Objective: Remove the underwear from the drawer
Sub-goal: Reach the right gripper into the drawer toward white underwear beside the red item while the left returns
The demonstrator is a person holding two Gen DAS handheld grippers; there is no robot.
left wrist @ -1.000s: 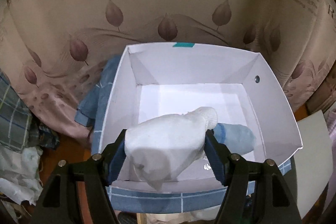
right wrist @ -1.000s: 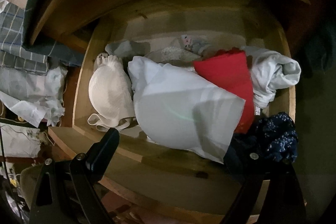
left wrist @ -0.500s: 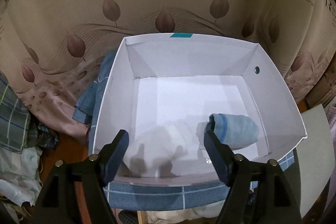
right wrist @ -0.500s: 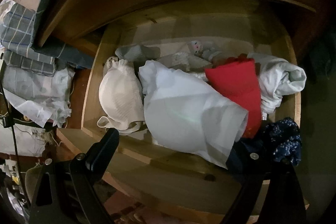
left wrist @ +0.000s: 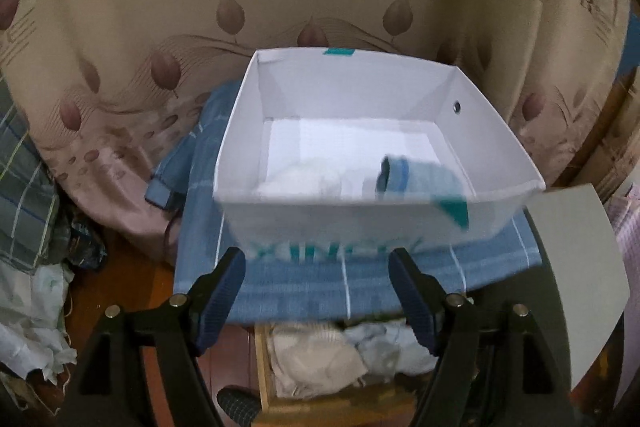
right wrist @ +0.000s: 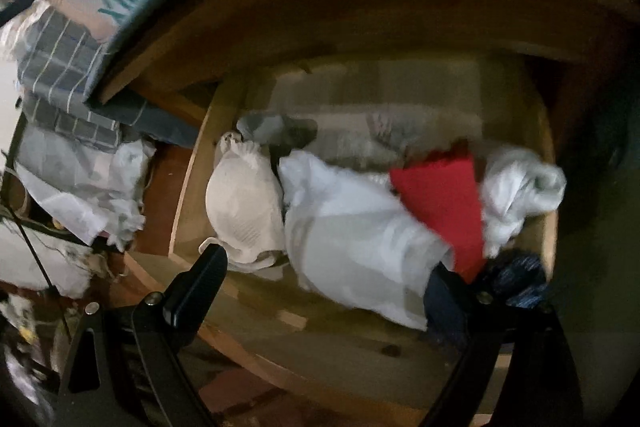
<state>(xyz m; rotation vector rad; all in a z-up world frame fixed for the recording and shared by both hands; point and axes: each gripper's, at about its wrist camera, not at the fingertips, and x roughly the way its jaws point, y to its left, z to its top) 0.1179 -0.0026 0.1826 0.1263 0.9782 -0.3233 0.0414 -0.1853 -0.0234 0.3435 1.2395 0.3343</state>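
In the left wrist view my left gripper (left wrist: 318, 267) is open and empty, drawn back in front of the white box (left wrist: 360, 215). Inside the box lie a white underwear piece (left wrist: 304, 181) and a rolled blue one (left wrist: 416, 175). In the right wrist view my right gripper (right wrist: 326, 283) is open and empty above the open wooden drawer (right wrist: 192, 187). The drawer holds a large white garment (right wrist: 352, 239), a white bra (right wrist: 244, 203), a red piece (right wrist: 444, 199), a white bundle (right wrist: 516, 191) and a dark blue piece (right wrist: 516, 279).
The box stands on a blue checked cloth (left wrist: 320, 287) before a leaf-patterned fabric (left wrist: 200, 27). A grey board (left wrist: 576, 259) lies at the right. Plaid cloth and crumpled paper (right wrist: 76, 183) lie left of the drawer. The drawer front shows below the left gripper (left wrist: 320, 359).
My left gripper let the white underwear drop into the box, then pulled back and down away from it. My right gripper backed off slightly from the drawer, still open.
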